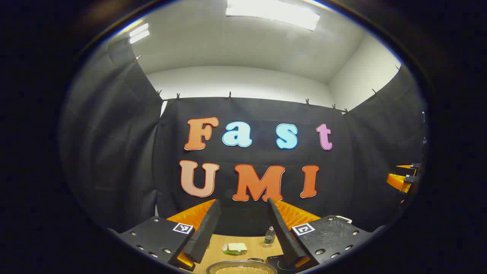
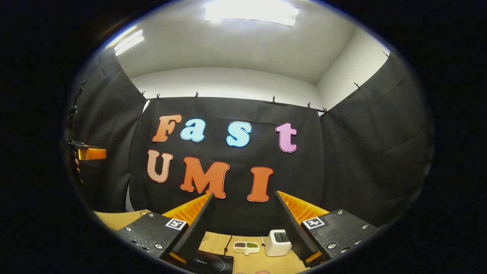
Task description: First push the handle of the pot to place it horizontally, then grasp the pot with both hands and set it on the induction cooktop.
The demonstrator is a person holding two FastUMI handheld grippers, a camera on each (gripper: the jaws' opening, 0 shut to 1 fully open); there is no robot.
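Left gripper point(image 1: 243, 228) is raised, camera aimed at the booth's back wall, jaws apart with nothing between them. Below and between its fingers, at the bottom edge of the left gripper view, sits the pot point(image 1: 242, 267): just the metal rim and a tan granular fill are visible; its handle can't be made out. Immediately right of the pot, partly behind the right-hand finger, a dark corner of the induction cooktop point(image 1: 277, 262) shows, so pot and cooktop are side by side on the wooden bench point(image 1: 255, 240), pot off the cooktop as far as can be seen. Farther back on the bench: a small clear bottle point(image 1: 269, 235) standing upright, and a flat green-and-white packet point(image 1: 235, 248) to its left. Right gripper point(image 2: 243, 222) is likewise raised, jaws apart and empty. In the right gripper view the cooktop point(image 2: 208, 263) lies low, just behind the left-hand finger, with a cable running off its back edge. To its right on the bench point(image 2: 114, 219) is a small divided dish point(image 2: 246, 247) with dark and green contents, then a white box-shaped appliance point(image 2: 277, 242) next to the right-hand finger. Each gripper also shows at the far edge of the other's view: right one point(image 1: 404, 179) at the right margin, left one point(image 2: 85, 153) at the left margin, with fingers of the holding hand point(image 2: 77, 171) under it.
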